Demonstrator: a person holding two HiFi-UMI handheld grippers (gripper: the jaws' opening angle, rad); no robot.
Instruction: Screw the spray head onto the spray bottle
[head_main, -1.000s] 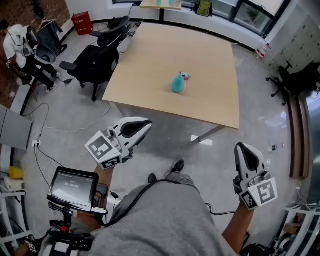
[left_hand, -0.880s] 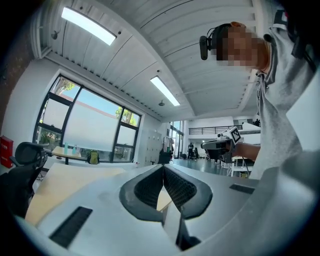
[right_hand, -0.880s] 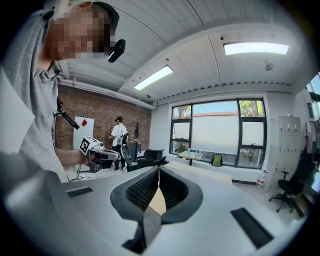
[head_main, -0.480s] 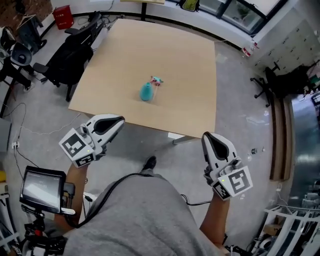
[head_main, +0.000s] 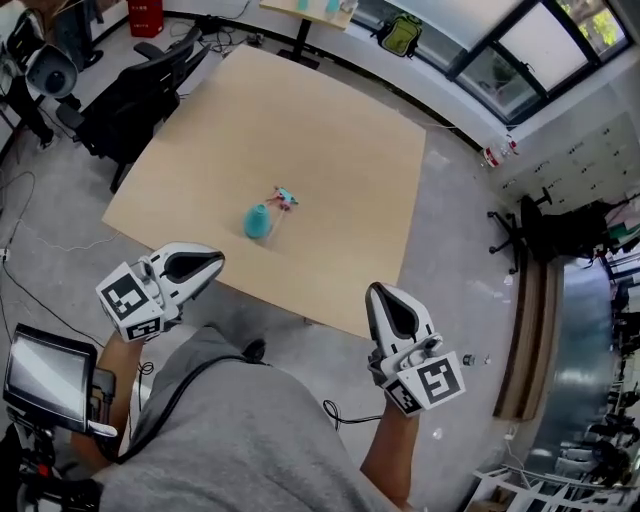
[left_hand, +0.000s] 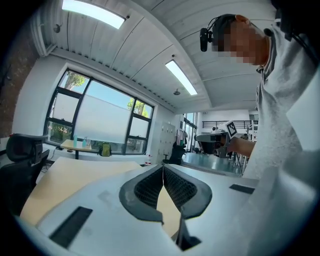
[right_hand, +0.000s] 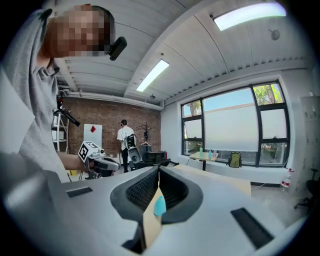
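A teal spray bottle (head_main: 258, 221) lies on the tan table (head_main: 330, 150), and the small spray head (head_main: 283, 199) lies just beyond it, apart from it. Both grippers hang short of the table's near edge, well away from the two parts. My left gripper (head_main: 214, 263) is shut and empty; its pads meet in the left gripper view (left_hand: 163, 168). My right gripper (head_main: 384, 296) is shut and empty too. In the right gripper view the bottle (right_hand: 159, 205) shows as a teal tip past the closed jaws (right_hand: 158, 172).
Black office chairs (head_main: 140, 100) stand at the table's left side. A red box (head_main: 146, 15), a green backpack (head_main: 400, 35) and a small side table (head_main: 310, 8) lie beyond it. A handheld screen (head_main: 45, 365) sits at lower left. Another person (right_hand: 125, 137) stands by the brick wall.
The table and bottle have drawn nearer in the head view. Both grippers have come up close to the table's near edge. Their jaws have stayed shut.
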